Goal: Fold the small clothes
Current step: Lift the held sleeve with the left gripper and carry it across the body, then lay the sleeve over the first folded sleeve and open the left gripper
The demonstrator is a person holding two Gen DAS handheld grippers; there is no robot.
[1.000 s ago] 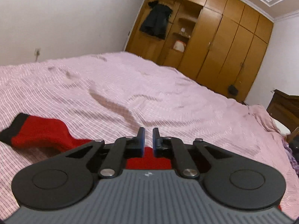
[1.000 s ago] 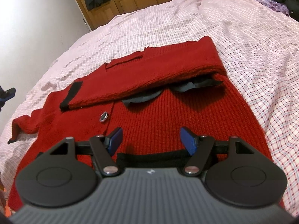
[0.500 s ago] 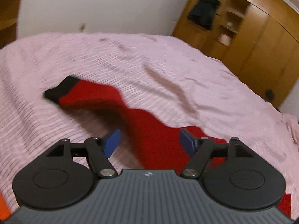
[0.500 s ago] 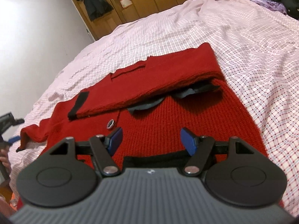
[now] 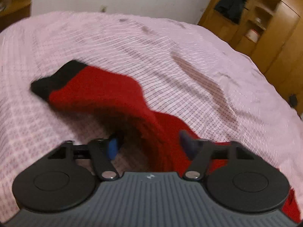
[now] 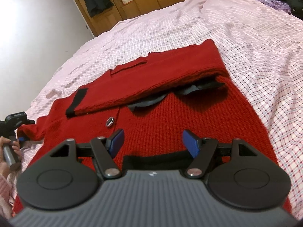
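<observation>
Left gripper wide, nothing held, low over unfolded sleeve of red cardigan, fingers either side of raised fabric, probably lining up to pinch it and fold it across cardigan. Right gripper also wide, empty, level just above cardigan's black hem (likely waiting). Cardigan flat on bed, other sleeve already folded over chest, button below it.
</observation>
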